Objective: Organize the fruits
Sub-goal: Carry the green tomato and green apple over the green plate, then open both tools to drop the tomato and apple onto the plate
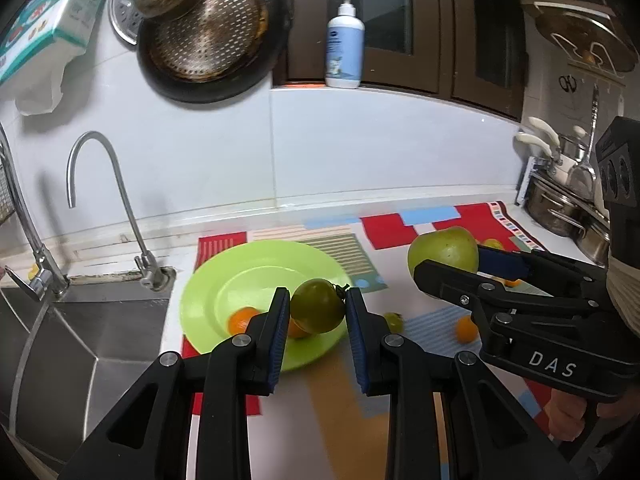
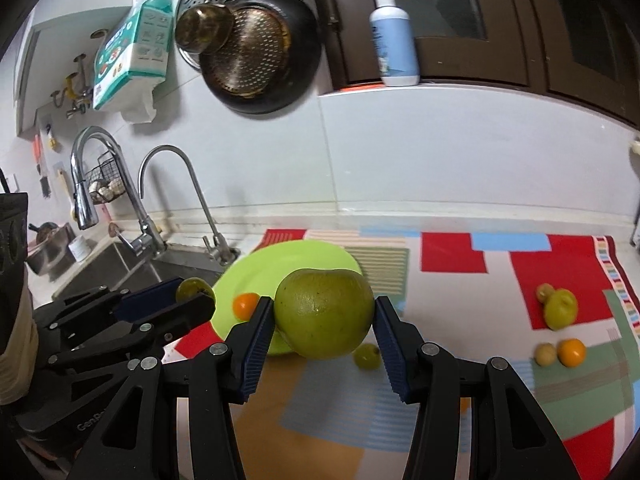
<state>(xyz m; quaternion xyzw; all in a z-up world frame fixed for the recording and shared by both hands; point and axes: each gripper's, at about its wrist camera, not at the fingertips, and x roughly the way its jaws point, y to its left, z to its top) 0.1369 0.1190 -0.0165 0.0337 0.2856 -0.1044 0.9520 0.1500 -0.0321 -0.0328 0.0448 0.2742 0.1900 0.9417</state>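
Observation:
My left gripper [image 1: 317, 312] is shut on a small dark-green fruit [image 1: 318, 307], held above the near rim of a lime-green plate [image 1: 224, 280]. Two small oranges [image 1: 242, 319] lie in that plate. My right gripper [image 2: 324, 316] is shut on a large green apple [image 2: 324, 314], lifted over the patterned mat with the plate [image 2: 280, 256] behind it. In the left wrist view the right gripper [image 1: 448, 264] holds the apple [image 1: 444, 250] to the right. In the right wrist view the left gripper [image 2: 192, 294] carries its small fruit [image 2: 192, 288] at the left.
Loose fruit lies on the mat: a small green one [image 2: 367, 356], a green one [image 2: 561, 307], a small orange [image 2: 571, 352] and a pale one [image 2: 545, 354]. A sink [image 1: 80, 332] with taps [image 1: 100, 184] is at the left. Pans [image 1: 208, 36] hang on the wall; pots [image 1: 560, 204] stand far right.

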